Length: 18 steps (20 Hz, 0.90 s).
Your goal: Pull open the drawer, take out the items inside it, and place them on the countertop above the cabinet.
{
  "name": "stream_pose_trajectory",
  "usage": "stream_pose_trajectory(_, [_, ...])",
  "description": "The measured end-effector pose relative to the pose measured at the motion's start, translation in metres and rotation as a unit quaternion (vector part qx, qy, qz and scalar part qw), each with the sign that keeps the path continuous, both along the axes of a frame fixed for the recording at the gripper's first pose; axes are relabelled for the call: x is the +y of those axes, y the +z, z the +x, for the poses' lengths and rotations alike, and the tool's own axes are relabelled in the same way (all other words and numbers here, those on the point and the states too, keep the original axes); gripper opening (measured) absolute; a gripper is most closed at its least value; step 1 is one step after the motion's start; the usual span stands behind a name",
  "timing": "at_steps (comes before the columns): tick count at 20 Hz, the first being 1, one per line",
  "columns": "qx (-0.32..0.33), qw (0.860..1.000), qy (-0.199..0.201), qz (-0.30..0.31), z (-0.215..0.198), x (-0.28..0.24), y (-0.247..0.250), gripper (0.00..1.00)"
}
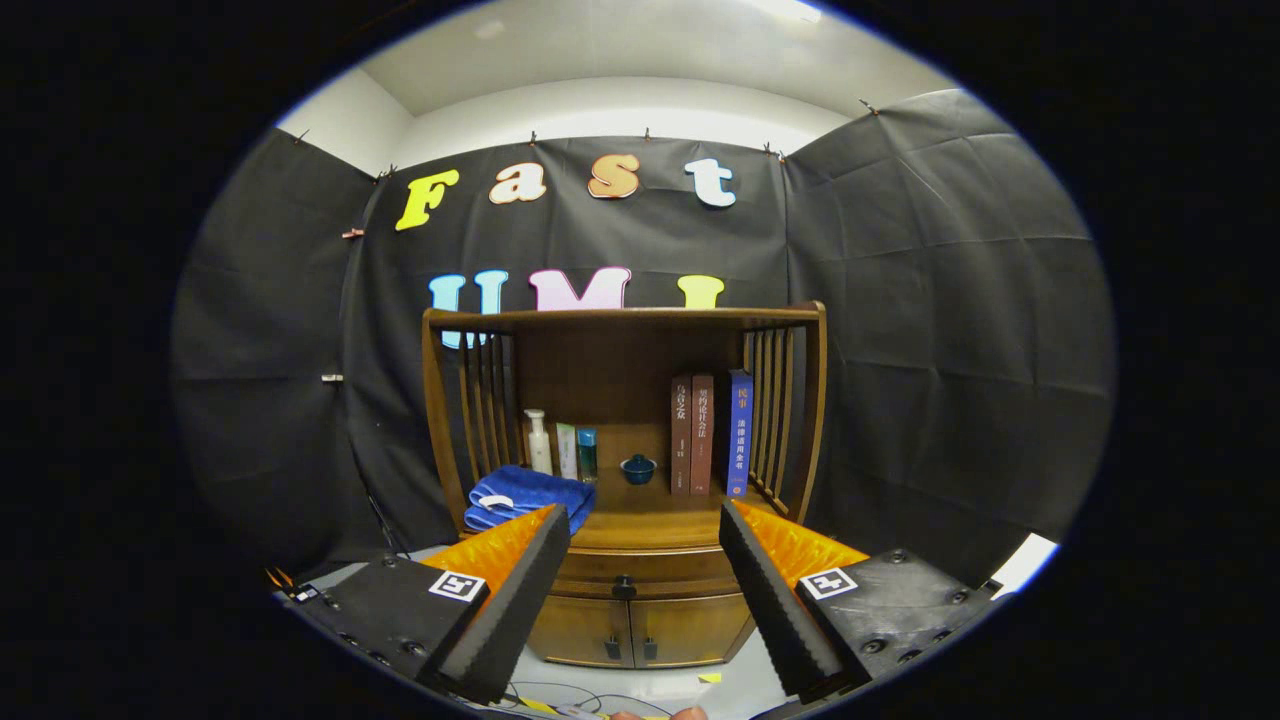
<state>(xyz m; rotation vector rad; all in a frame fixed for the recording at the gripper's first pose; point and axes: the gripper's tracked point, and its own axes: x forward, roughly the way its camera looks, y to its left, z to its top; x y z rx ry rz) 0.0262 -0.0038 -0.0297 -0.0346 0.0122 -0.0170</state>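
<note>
Ahead of me stands the cabinet, wooden, with slatted sides and a shelf roof over its worktop. Its drawer sits shut just under the worktop, a dark knob at its middle; I cannot see what lies inside. Below it are two small doors, also shut.

My claw is spread wide, fingers well apart, holding nothing and touching nothing. The drawer front lies between the fingers and beyond them.

On the worktop, three books stand upright to the right. A folded blue towel lies to the left, just behind my left fingertip. Behind the towel stand three bottles, and a small dark bowl sits between the bottles and the books.
</note>
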Motion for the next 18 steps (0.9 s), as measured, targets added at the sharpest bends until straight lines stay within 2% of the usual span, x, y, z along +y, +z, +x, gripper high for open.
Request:
stream_pose_trajectory(4, [0.009, 1.000, 0.006, 0.019, 0.029, 0.006, -0.035, 0.98])
stream_pose_trajectory(10, [0.054, 0.999, 0.003, 0.006, 0.087, 0.019, -0.129, 0.99])
stream_pose_trajectory(14, [0.056, 0.998, 0.000, 0.019, 0.123, 0.030, -0.181, 0.99])
stream_pose_trajectory(18, [0.063, 0.998, 0.009, 0.001, 0.153, 0.045, -0.231, 0.99])
